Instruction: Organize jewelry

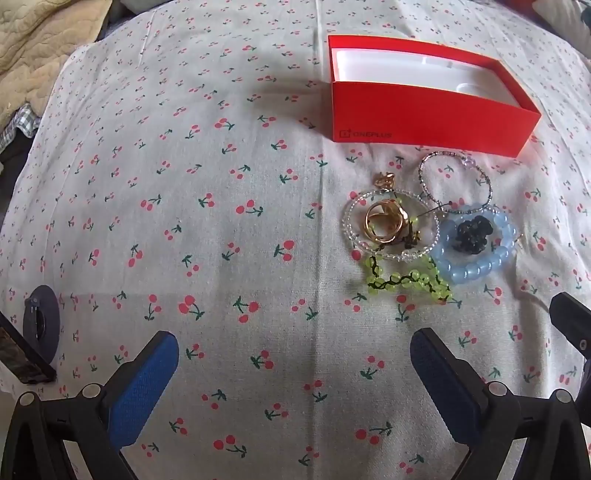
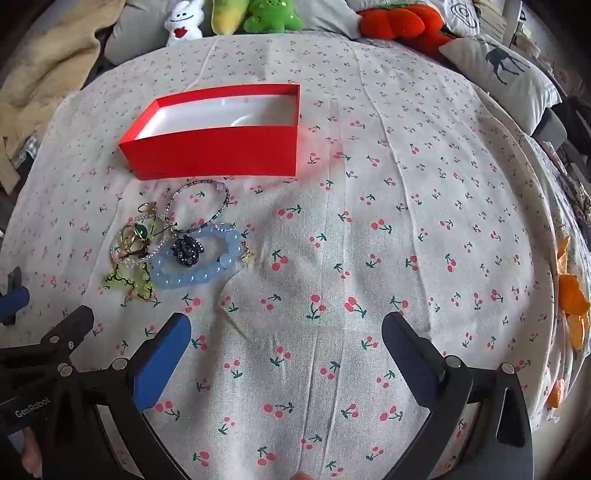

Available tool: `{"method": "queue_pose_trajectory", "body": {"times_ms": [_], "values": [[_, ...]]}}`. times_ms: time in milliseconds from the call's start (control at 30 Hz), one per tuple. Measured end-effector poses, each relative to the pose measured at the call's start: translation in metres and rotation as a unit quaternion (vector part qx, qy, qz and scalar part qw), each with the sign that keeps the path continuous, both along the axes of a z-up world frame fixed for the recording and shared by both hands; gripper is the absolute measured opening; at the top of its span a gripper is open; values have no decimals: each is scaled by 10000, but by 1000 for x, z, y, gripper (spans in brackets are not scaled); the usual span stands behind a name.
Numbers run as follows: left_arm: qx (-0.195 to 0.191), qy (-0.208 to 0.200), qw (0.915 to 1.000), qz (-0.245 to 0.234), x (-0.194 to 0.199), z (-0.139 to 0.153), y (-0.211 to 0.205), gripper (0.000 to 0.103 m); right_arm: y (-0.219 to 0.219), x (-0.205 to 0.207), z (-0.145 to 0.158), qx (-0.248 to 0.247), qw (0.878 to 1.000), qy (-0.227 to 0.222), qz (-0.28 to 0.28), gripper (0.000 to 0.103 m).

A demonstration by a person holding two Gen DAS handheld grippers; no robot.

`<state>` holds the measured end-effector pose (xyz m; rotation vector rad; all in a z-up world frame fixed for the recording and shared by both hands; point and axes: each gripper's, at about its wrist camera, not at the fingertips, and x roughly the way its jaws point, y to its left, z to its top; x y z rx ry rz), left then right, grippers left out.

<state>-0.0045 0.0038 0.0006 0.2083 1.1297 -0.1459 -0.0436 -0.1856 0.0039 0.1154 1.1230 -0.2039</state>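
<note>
Task not yet begun: left tongs (image 1: 293, 373) and right tongs (image 2: 286, 354) both gape wide, holding nothing. The jewelry pile (image 1: 424, 229) lies on the bed ahead of both; beyond it, the red box (image 1: 424, 118) stands empty.

White cherry-print cotton bedsheet (image 2: 369, 221) over a bed, plush toys (image 2: 266, 16) at its head, deer-print pillow (image 2: 498, 70), beige quilted blanket (image 1: 33, 55)

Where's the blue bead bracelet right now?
The blue bead bracelet lies on the cherry-print cloth in front of the red box, ringing a dark charm, touching the clear bead bracelet.
</note>
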Motion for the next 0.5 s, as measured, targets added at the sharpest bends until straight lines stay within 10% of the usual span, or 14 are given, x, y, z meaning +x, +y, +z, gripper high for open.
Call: {"method": "queue_pose_trajectory", "body": {"times_ms": [500], "values": [[-15, -25, 10000, 27, -1, 0, 0, 103, 2, 1, 0, 31, 10000, 32, 7, 103]]}}
